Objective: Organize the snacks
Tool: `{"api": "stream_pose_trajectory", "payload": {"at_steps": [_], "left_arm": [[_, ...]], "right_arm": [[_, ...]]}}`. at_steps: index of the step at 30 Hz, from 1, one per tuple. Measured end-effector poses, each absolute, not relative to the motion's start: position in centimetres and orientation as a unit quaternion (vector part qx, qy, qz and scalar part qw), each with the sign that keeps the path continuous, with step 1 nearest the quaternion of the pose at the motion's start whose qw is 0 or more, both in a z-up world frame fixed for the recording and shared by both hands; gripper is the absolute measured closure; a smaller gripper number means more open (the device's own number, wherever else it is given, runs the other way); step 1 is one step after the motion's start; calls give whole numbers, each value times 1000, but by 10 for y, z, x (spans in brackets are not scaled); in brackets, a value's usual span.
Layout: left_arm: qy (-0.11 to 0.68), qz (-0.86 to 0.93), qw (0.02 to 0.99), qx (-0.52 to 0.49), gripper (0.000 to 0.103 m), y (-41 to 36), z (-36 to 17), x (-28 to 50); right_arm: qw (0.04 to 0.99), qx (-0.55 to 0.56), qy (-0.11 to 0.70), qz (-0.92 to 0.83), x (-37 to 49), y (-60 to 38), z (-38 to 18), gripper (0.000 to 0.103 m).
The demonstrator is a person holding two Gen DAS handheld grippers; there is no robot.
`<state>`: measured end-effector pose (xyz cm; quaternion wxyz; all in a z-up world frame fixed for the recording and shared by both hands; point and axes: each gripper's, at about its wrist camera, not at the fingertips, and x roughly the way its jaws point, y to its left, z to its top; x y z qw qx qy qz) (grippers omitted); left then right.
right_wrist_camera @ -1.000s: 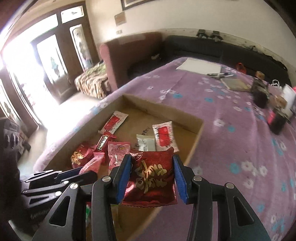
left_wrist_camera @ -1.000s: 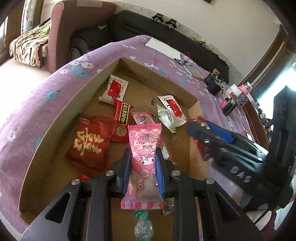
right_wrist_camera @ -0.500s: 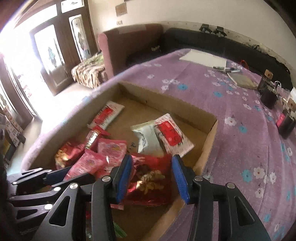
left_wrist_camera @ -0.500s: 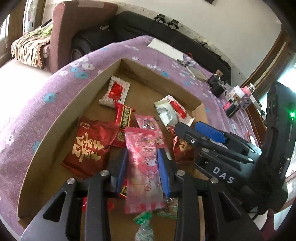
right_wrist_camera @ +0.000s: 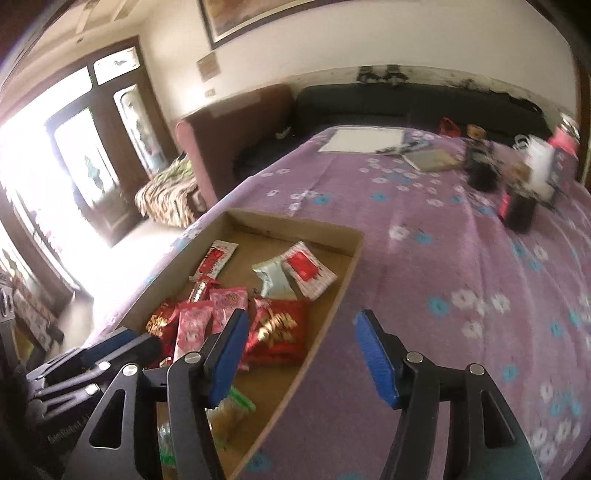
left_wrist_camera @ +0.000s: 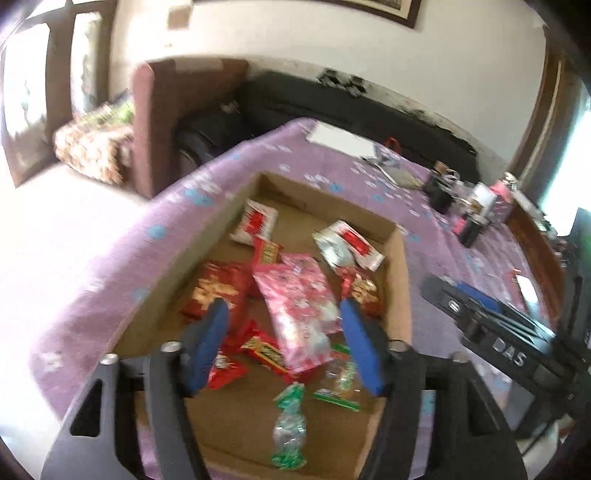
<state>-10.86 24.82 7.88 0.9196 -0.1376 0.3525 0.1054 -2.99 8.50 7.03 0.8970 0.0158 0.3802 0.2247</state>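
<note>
The snacks all lie in the shallow cardboard box [left_wrist_camera: 400,280] on the purple flowered cloth [right_wrist_camera: 461,258]: the pink packet [left_wrist_camera: 295,310] slants across the middle of the heap and a red one with gold lettering [right_wrist_camera: 280,328] sits by the right wall. Both look dropped there to gather everything in one tray. The left gripper [left_wrist_camera: 284,347] hangs over the pink packet, jaws opening with nothing clamped. The right gripper [right_wrist_camera: 299,354] is likewise opening and empty, above the box's right edge.

A home living room: black sofa [right_wrist_camera: 406,107], armchair [right_wrist_camera: 236,125], framed picture [right_wrist_camera: 258,14].
</note>
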Motion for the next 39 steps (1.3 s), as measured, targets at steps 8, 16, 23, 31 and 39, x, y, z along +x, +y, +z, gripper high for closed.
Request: {"api": "stream_pose_trajectory", "payload": {"at_steps": [8, 16, 23, 31, 39], "left_arm": [[274, 180, 940, -96, 18, 235, 107, -142], [272, 184, 941, -78, 18, 221, 113, -155], [275, 186, 941, -61, 18, 209, 115, -164], [257, 217, 941, -39, 18, 200, 120, -174], [181, 218, 957, -69, 0, 207, 135, -198]], "right_arm": [[910, 11, 364, 200, -61, 55, 68, 39], [919, -7, 340, 198, -92, 45, 71, 32], [923, -27, 331, 196, -111, 43, 68, 28], [927, -42, 317, 198, -127, 42, 69, 27], [927, -38, 313, 204, -131, 38, 68, 27]]}}
